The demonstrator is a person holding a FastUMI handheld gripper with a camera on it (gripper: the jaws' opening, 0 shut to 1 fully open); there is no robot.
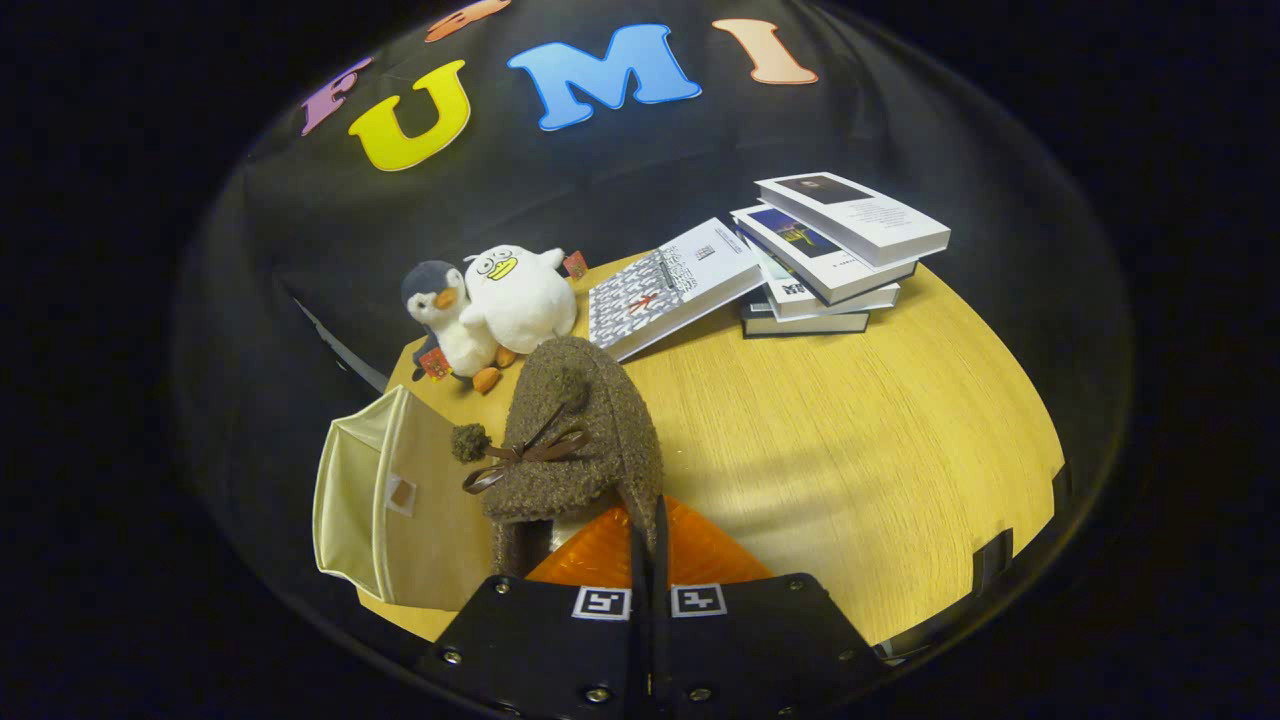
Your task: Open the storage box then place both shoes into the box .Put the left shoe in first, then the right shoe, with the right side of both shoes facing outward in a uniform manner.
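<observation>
Jaws clamped on brown shoe (580,440), raised over table (850,440)

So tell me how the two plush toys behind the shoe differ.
The penguin has a dark grey head and an orange beak; the duck is all white with a yellow bill. The penguin is smaller and narrower; the duck is rounder and bulkier. The penguin stands nearer the cloth box; the duck sits nearer the books. Both are upright, touching, on the table. The tongs are shut on the shoe.
</observation>
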